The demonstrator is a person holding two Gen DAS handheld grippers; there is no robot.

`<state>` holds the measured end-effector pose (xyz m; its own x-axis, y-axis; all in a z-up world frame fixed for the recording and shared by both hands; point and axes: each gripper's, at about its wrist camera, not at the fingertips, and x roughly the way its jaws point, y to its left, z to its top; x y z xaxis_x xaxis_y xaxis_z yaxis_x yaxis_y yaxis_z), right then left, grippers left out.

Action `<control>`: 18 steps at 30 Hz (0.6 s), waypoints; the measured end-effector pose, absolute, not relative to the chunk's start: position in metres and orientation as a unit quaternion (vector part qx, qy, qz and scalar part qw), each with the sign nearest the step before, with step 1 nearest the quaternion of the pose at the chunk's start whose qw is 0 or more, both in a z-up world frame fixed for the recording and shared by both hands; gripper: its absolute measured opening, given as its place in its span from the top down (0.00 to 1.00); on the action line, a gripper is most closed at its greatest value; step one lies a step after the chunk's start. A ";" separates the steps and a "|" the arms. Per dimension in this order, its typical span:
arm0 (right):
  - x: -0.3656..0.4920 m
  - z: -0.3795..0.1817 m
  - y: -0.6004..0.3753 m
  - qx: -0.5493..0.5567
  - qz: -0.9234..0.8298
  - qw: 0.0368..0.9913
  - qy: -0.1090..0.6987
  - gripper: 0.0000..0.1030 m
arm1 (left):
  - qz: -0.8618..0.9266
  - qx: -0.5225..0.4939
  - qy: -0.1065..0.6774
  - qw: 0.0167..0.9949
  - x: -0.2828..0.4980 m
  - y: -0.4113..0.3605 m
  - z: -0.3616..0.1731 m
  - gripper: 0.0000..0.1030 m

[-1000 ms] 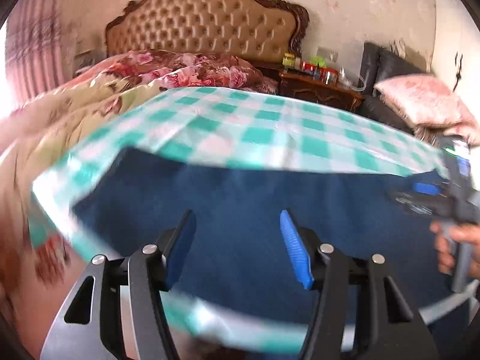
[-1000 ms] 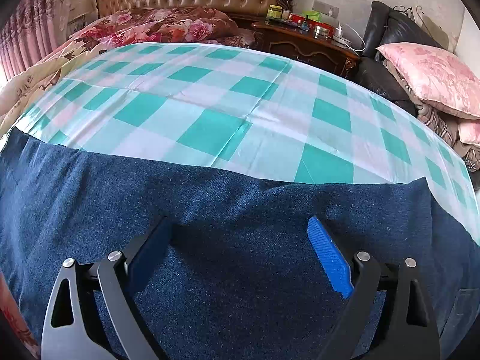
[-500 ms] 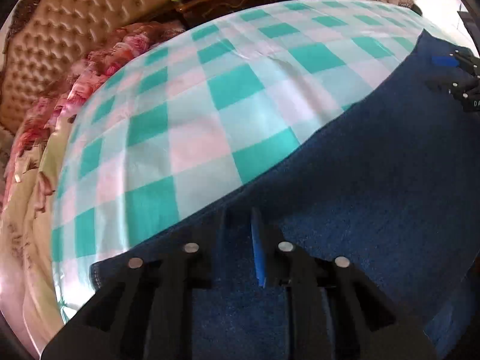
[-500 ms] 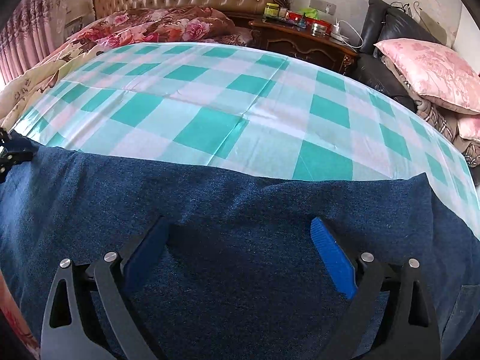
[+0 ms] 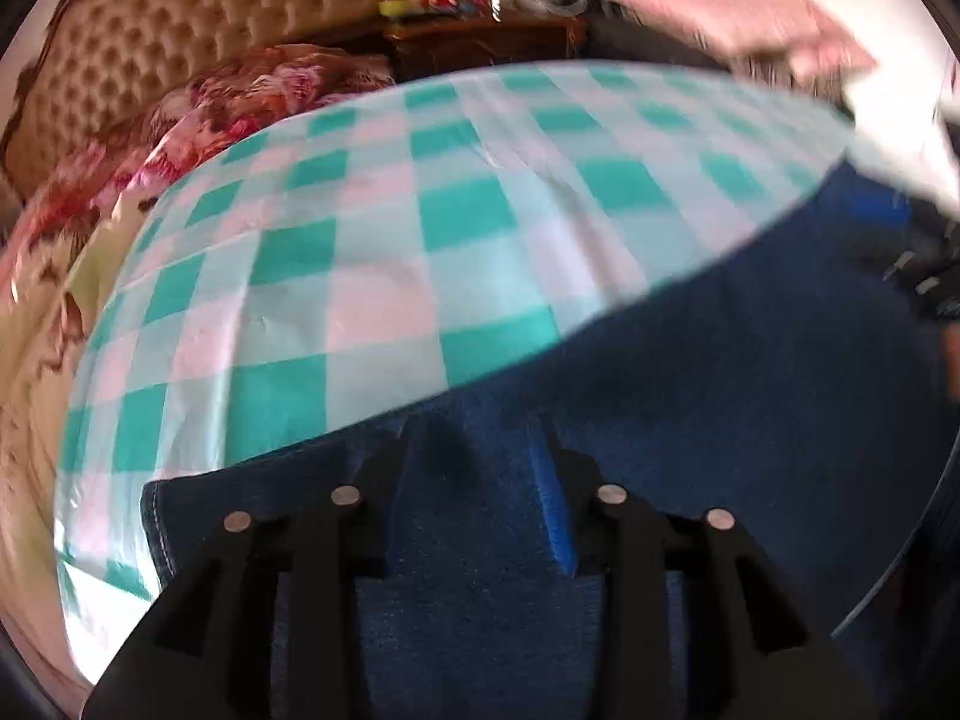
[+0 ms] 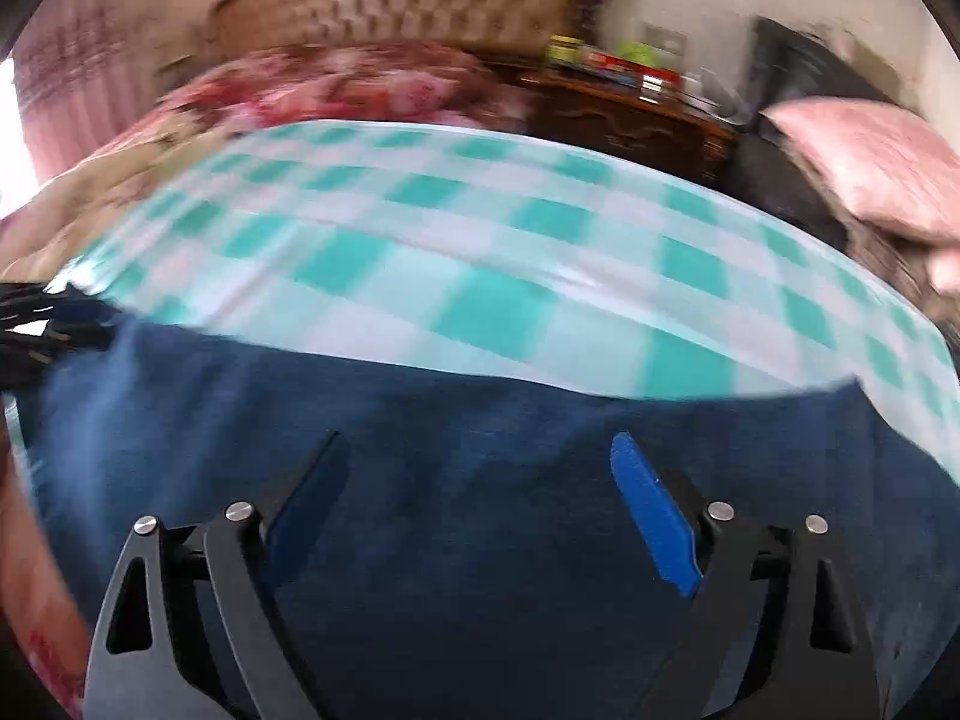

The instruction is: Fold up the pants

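Dark blue denim pants (image 5: 720, 360) lie flat along the near edge of a green-and-white checked cloth (image 5: 390, 228); they also show in the right wrist view (image 6: 480, 420). My left gripper (image 5: 474, 450) is open, its jaws a moderate gap apart just over the pants' left end, with nothing between them. My right gripper (image 6: 474, 468) is wide open and empty above the pants' middle. The right gripper shows at the left wrist view's right edge (image 5: 918, 264), and the left gripper at the right wrist view's left edge (image 6: 36, 318). Both views are motion-blurred.
The checked cloth (image 6: 480, 252) covers a table. Behind it stand a bed with a tufted headboard (image 5: 180, 30) and floral bedding (image 6: 336, 84), a dark wooden nightstand (image 6: 630, 114) with jars, and a pink pillow (image 6: 870, 162) on a black sofa.
My left gripper was shut on the pants half a second ago and has opened, letting them go. Both cameras have tilted up and blurred. My right gripper stays open.
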<state>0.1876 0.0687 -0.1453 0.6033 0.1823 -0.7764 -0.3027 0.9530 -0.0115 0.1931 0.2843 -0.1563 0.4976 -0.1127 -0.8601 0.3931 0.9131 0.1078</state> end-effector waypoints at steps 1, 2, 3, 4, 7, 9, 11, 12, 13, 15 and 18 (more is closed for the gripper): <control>0.185 -0.144 0.077 -0.073 0.149 0.889 0.426 0.26 | -0.132 0.161 0.485 0.849 0.199 0.282 -0.163 0.65; 0.184 -0.143 0.085 -0.074 0.162 0.886 0.428 0.27 | -0.115 0.168 0.486 0.850 0.202 0.283 -0.167 0.65; 0.183 -0.142 0.092 -0.077 0.169 0.884 0.429 0.27 | -0.114 0.151 0.484 0.854 0.207 0.288 -0.167 0.65; 0.183 -0.143 0.101 -0.085 0.174 0.882 0.430 0.28 | -0.108 0.134 0.484 0.858 0.208 0.293 -0.166 0.65; 0.186 -0.147 0.121 -0.097 0.190 0.871 0.442 0.29 | -0.011 0.126 0.471 0.873 0.216 0.312 -0.157 0.77; 0.190 -0.154 0.129 -0.108 0.188 0.863 0.456 0.29 | -0.002 0.077 0.454 0.888 0.209 0.325 -0.142 0.77; 0.197 -0.165 0.131 -0.118 0.176 0.857 0.471 0.38 | -0.008 0.027 0.429 0.903 0.189 0.333 -0.121 0.77; 0.201 -0.171 0.130 -0.122 0.170 0.852 0.479 0.43 | -0.006 0.013 0.420 0.907 0.180 0.334 -0.113 0.77; 0.204 -0.171 0.128 -0.111 0.171 0.854 0.478 0.44 | -0.003 0.001 0.414 0.910 0.168 0.334 -0.107 0.77; 0.205 -0.170 0.129 -0.120 0.168 0.854 0.478 0.47 | -0.006 -0.016 0.402 0.916 0.138 0.330 -0.100 0.77; 0.206 -0.170 0.130 -0.116 0.159 0.857 0.476 0.48 | 0.000 -0.022 0.412 0.911 0.102 0.311 -0.109 0.77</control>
<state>0.2062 0.1303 -0.1704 0.4958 0.1627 -0.8531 -0.3829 0.9226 -0.0466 0.1023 0.3110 -0.1089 0.6602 -0.0181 -0.7509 -0.0179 0.9990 -0.0399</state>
